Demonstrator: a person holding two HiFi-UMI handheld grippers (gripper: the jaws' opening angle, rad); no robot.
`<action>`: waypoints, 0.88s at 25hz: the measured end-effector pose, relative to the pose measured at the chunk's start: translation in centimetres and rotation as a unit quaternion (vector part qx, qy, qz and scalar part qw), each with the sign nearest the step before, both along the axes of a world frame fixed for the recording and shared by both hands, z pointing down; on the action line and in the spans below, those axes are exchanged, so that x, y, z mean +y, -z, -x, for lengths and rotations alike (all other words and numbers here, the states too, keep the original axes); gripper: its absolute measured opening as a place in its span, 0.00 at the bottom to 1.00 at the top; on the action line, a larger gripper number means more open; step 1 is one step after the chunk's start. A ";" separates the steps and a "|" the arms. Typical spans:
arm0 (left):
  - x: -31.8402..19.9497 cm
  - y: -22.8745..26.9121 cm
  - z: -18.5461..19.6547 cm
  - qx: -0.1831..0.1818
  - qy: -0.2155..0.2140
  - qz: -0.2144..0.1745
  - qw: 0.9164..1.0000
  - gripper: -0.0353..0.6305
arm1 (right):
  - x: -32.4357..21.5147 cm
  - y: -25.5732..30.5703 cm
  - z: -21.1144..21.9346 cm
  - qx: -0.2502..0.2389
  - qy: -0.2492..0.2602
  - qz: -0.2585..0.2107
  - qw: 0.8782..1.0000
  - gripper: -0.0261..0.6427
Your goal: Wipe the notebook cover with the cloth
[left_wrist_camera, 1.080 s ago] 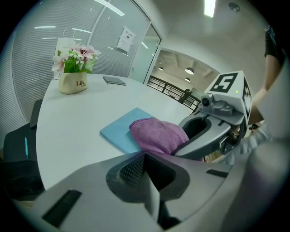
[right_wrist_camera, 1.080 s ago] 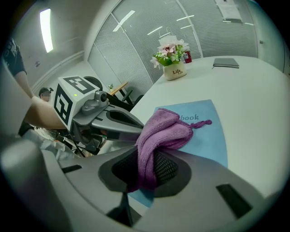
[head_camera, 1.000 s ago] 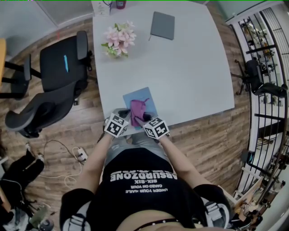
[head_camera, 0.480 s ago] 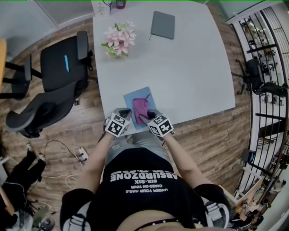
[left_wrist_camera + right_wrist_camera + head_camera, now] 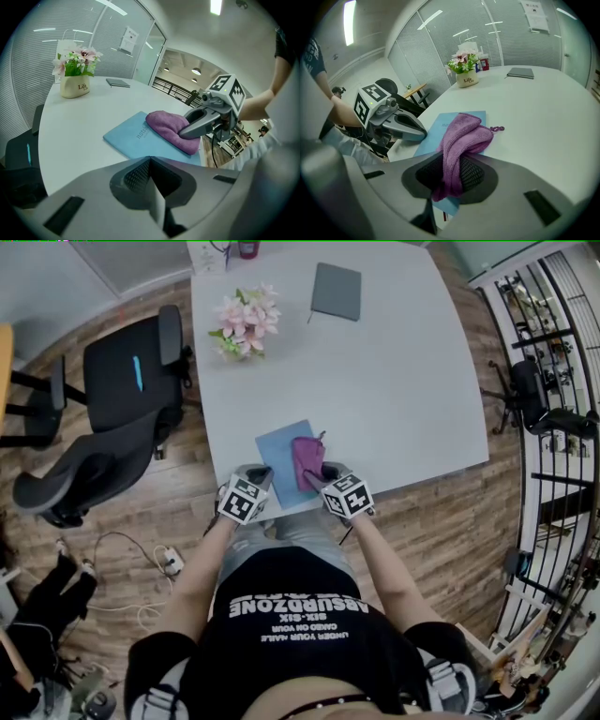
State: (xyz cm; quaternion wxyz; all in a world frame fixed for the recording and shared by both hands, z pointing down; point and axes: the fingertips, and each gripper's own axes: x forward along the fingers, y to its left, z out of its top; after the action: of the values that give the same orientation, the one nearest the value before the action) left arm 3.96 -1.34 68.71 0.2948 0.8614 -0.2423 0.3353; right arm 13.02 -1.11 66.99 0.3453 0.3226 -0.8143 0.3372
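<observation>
Tongs at the blue notebook: right gripper clamped on the purple cloth, left gripper closed on nothing
Head view: the notebook lies at the white table's near edge, cloth on its right half under the right gripper, left gripper at its near left corner. Left gripper view: jaws meet with nothing between them; ahead, the right gripper rests on the cloth on the cover. Right gripper view: the cloth is pinched between the jaws and bunches on the cover; the left gripper's tip sits at the notebook's left edge
</observation>
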 end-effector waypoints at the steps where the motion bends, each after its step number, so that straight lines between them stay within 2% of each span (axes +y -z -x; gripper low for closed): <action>1: 0.0 0.0 0.0 0.000 0.000 0.000 1.000 0.08 | -0.1 0.0 -0.4 0.004 -0.001 -0.001 1.000 0.18; 8: 0.1 0.0 -0.1 -0.001 0.001 0.002 1.000 0.08 | -0.6 0.0 -3.2 0.033 -0.008 -0.012 0.999 0.18; 22: 0.0 -0.1 -0.1 -0.003 0.003 0.001 1.000 0.08 | -0.3 0.0 -5.2 0.037 -0.042 -0.013 0.998 0.18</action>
State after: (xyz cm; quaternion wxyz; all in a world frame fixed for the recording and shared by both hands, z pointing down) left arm 4.07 -1.39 68.81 0.2956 0.8595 -0.2452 0.3373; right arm 18.20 -1.40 66.97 0.3562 0.3731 -0.7912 0.3285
